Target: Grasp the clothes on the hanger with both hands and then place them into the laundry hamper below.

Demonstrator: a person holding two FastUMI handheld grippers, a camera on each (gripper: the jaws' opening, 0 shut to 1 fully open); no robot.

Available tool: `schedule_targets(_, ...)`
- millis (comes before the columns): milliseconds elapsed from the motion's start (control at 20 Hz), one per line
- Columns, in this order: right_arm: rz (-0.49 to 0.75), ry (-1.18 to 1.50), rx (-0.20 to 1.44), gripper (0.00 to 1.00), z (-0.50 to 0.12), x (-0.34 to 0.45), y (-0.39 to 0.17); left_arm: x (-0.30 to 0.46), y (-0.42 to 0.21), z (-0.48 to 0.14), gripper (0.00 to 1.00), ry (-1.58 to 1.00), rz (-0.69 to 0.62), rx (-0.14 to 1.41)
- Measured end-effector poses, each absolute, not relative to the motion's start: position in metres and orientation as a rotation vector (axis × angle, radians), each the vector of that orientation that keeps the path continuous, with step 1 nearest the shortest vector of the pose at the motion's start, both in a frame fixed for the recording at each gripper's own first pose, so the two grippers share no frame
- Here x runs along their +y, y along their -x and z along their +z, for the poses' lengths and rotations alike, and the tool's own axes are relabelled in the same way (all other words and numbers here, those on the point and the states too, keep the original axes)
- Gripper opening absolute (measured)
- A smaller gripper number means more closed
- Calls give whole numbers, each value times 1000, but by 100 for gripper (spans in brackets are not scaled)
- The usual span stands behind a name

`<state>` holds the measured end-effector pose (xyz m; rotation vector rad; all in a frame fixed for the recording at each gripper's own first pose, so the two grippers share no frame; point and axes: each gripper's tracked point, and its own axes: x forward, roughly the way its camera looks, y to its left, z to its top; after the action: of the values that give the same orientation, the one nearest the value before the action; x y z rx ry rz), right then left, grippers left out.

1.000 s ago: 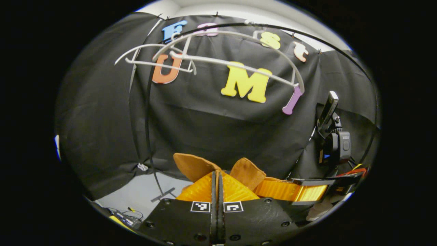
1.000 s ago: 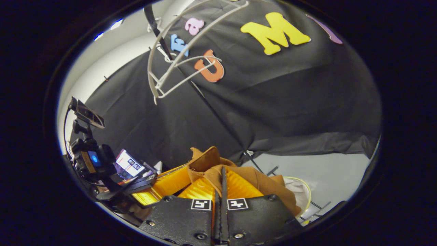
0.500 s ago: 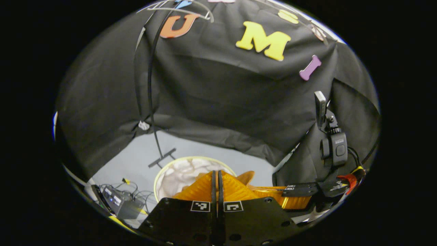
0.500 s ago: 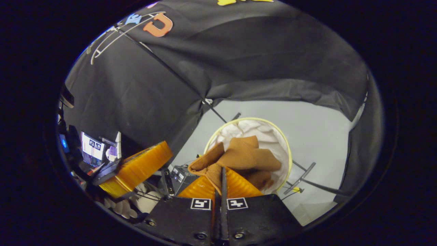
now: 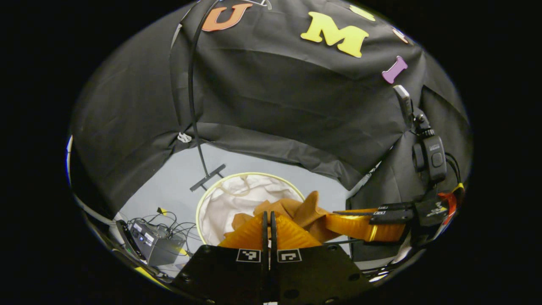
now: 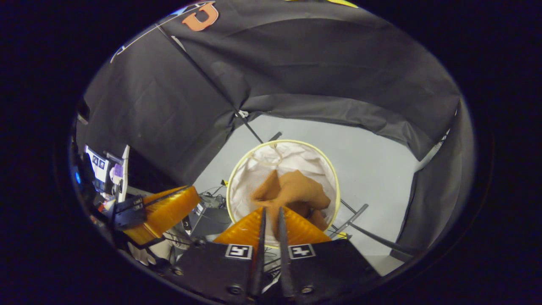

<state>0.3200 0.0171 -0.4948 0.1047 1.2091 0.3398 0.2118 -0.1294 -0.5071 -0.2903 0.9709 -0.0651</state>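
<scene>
A brown garment (image 6: 292,192) hangs blurred over the round laundry hamper (image 6: 239,178), which has a white liner and a yellow rim. My right gripper (image 6: 270,210) is just above it, its fingers a little apart, with a strip of the cloth lying loosely in the gap. In the left gripper view the garment (image 5: 296,208) bunches right at my left gripper (image 5: 267,213), which is shut on it above the hamper (image 5: 230,199). The right gripper (image 5: 360,224) shows to its right, and the left gripper (image 6: 163,212) to the left in the right gripper view.
A black rack pole (image 5: 192,106) runs down to a foot (image 5: 207,178) on the grey floor just behind the hamper. A small box with cables (image 5: 154,248) lies left of the hamper. Black cloth walls close in on all sides.
Both grippers came down from the hanger to the hamper with the garment. The right gripper's fingers have parted and the cloth drops into the hamper. The left stays shut.
</scene>
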Motion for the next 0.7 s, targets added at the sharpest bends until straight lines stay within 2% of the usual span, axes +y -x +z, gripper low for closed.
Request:
schedule_targets(100, 283, -58, 1215, 63, -504, 6, -322, -125, -200, -516, 1, 315, -41, 1017)
schedule_targets(150, 265, -46, 1219, 86, -503, 3, -320, -127, -198, -522, 25, 332, -41, 1037)
schedule_targets(300, 262, -36, 1252, 89, -504, 3, -307, -114, -181, -532, 98, 316, 7, 1084)
schedule_targets(350, 264, -35, 1244, 89, -503, 2, -307, -113, -176, -533, 100, 323, 11, 1093)
schedule_targets(550, 259, -8, 1187, 89, -502, -2, -314, -106, -170, -521, 98, 298, 21, 1077)
schedule_targets(650, 273, 7, 1129, 89, -481, -1, -315, -94, -172, -502, 100, 247, 22, 1028)
schedule_targets(700, 284, 5, 1071, 90, -463, 2, -317, -86, -174, -487, 98, 216, 23, 985)
